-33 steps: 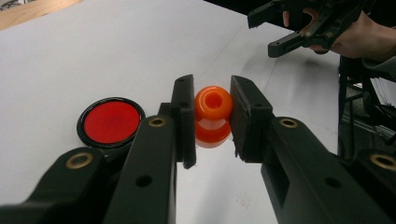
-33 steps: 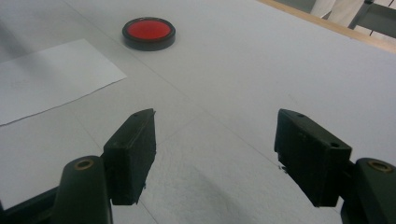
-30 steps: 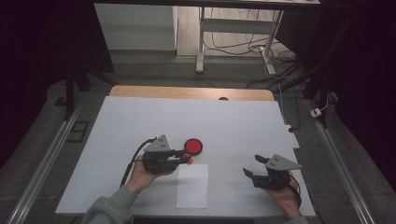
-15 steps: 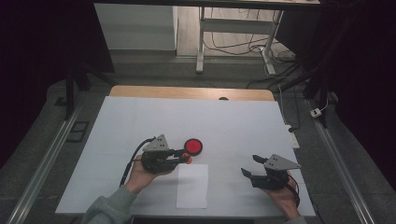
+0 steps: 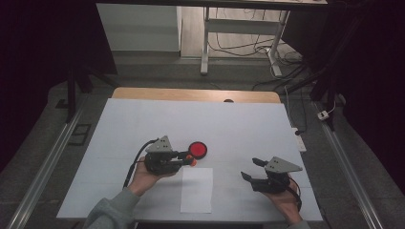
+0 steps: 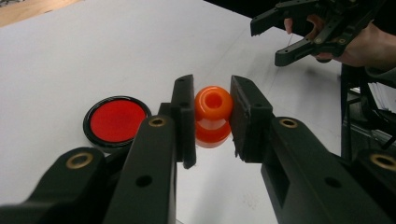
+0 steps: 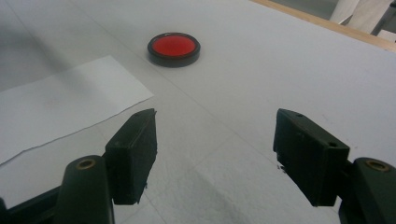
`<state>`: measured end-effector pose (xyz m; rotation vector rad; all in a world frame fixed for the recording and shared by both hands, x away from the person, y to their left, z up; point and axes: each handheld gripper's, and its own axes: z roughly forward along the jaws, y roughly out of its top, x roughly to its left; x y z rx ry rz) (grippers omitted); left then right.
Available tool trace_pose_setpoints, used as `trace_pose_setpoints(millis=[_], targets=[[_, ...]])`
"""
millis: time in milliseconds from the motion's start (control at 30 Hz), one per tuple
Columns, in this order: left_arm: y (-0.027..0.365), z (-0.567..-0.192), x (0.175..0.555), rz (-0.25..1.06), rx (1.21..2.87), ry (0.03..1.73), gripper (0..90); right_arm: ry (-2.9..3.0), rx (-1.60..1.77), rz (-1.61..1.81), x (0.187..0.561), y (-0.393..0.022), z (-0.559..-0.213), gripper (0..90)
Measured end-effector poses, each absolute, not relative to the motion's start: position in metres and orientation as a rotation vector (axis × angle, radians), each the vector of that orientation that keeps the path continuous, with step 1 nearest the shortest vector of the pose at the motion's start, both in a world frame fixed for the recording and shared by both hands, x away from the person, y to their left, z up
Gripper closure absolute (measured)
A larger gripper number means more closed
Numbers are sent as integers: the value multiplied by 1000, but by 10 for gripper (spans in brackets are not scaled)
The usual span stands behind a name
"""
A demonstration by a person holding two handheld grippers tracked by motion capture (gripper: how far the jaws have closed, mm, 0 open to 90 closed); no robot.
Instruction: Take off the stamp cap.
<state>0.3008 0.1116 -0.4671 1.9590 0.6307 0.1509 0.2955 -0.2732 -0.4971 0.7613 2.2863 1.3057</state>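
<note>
Left tongs [image 6: 212,116] clamped, right tongs [image 7: 215,154] agape

1. White surface [image 5: 143,124] across the middle of the high view, with a wooden strip [image 5: 191,94] along its far edge.
2. Plain paper sheet [image 5: 197,188] lying flat, bottom centre.
3. Metal desk legs [image 5: 206,43] and loose cables [image 5: 239,45] on the floor, top centre.
4. White power strip [image 5: 296,139] at the surface's right edge.

A white-covered table [image 5: 239,124] carries a red disc [image 5: 197,150] and a paper sheet [image 5: 197,190].
</note>
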Motion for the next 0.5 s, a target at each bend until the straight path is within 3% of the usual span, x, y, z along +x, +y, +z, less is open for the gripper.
trace_pose_setpoints(millis=[500], targets=[[110, -470, 298, 139, 1952, 641, 717, 2287, 744, 1354, 297, -259, -492, 302]])
